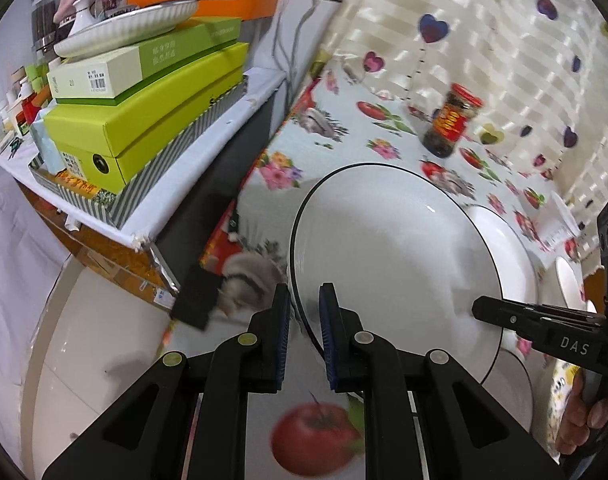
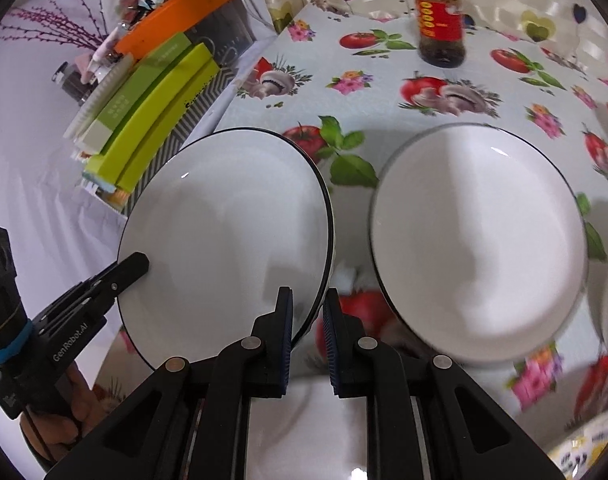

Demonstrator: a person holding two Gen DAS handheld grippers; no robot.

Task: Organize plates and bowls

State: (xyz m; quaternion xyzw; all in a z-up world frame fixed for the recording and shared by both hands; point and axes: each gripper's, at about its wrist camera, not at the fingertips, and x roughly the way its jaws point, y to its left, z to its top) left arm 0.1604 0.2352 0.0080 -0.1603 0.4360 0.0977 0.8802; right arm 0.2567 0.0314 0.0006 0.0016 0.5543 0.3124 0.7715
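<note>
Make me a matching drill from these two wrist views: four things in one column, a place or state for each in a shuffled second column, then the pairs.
Things:
1. black-rimmed plate
2. second white plate
3. sauce jar
4. ribbed white dish

Places or states:
A. stands at the far side of the tablecloth, red lid on
B. lies on the tablecloth with no tongs on it
C. sits on top of the stacked green boxes
D. rim between the jaws of both the left tongs and the right tongs

Pairs: 1-D, 2-B, 3-A, 4-C
</note>
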